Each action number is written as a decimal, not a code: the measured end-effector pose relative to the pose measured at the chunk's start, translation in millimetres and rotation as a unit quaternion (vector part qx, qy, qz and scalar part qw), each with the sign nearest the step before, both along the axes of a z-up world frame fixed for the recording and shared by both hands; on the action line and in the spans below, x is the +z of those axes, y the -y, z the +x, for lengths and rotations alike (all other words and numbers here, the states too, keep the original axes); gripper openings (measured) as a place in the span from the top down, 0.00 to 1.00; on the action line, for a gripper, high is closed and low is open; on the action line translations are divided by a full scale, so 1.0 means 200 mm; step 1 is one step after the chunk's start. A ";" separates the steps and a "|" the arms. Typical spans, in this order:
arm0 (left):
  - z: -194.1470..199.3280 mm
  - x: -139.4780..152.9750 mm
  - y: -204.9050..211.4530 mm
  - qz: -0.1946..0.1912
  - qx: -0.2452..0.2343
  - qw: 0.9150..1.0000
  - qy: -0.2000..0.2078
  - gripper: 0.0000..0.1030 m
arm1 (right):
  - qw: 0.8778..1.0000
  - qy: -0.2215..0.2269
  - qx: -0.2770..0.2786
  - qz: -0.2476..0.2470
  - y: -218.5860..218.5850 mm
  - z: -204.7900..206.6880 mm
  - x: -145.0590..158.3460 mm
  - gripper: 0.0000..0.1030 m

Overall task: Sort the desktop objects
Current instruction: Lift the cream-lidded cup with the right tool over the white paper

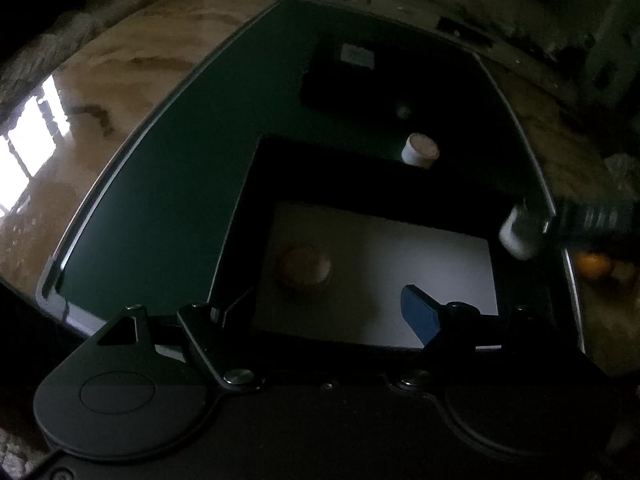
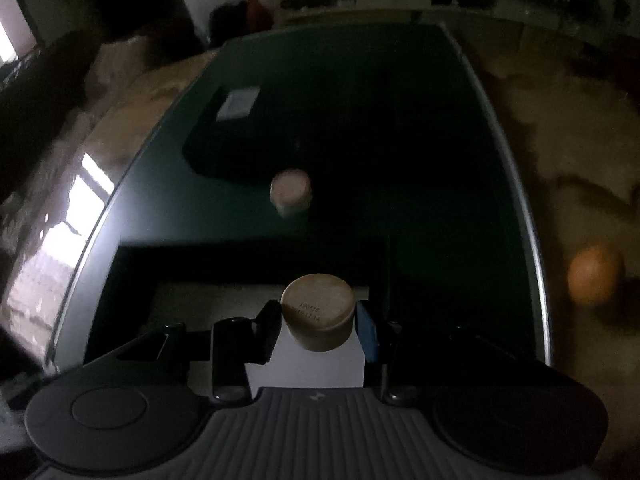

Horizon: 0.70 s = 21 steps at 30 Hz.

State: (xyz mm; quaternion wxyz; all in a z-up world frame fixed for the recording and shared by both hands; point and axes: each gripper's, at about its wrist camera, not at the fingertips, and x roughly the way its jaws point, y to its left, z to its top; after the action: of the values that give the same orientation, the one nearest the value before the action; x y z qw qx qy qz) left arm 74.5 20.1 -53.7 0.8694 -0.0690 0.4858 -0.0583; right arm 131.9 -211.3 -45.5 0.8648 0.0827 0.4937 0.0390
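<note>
In the right wrist view my right gripper is shut on a small white jar with a cork-coloured lid, held above the right end of a black tray with a white floor. The left wrist view shows that jar hanging over the tray's right rim. My left gripper stands open over the tray's near side, nothing between its fingers. A round brown-topped jar lies on the tray's white floor just ahead of it. Another cork-lidded jar stands on the green mat beyond the tray.
A flat black case with a white label lies at the far end of the mat. An orange fruit rests on the marble tabletop right of the mat. The scene is dim.
</note>
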 end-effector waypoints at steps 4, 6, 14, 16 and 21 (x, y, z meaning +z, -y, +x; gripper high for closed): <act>-0.03 0.02 -0.01 -0.002 0.005 1.000 0.002 0.22 | 1.000 -0.026 -0.002 -0.009 -0.04 -0.03 -0.11 0.57; -0.04 0.03 -0.02 -0.003 0.007 1.000 0.003 0.22 | 0.999 -0.030 -0.003 -0.011 -0.05 -0.03 -0.14 0.57; -0.06 0.02 -0.02 0.003 0.003 1.000 -0.001 0.21 | 0.999 -0.026 -0.005 -0.031 -0.10 -0.05 -0.23 0.57; -0.07 0.02 -0.01 0.005 0.001 1.000 0.002 0.20 | 0.999 -0.020 -0.004 -0.041 -0.12 -0.05 -0.24 0.57; -0.07 0.01 -0.01 0.006 -0.002 1.000 0.005 0.20 | 0.997 -0.004 0.005 -0.077 -0.16 -0.06 -0.26 0.57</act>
State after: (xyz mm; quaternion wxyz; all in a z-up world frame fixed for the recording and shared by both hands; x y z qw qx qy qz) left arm 60.9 21.7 -51.5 0.8722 -0.0629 0.4817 -0.0576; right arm 120.9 -178.9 -97.1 0.8666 0.0139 0.4988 0.0046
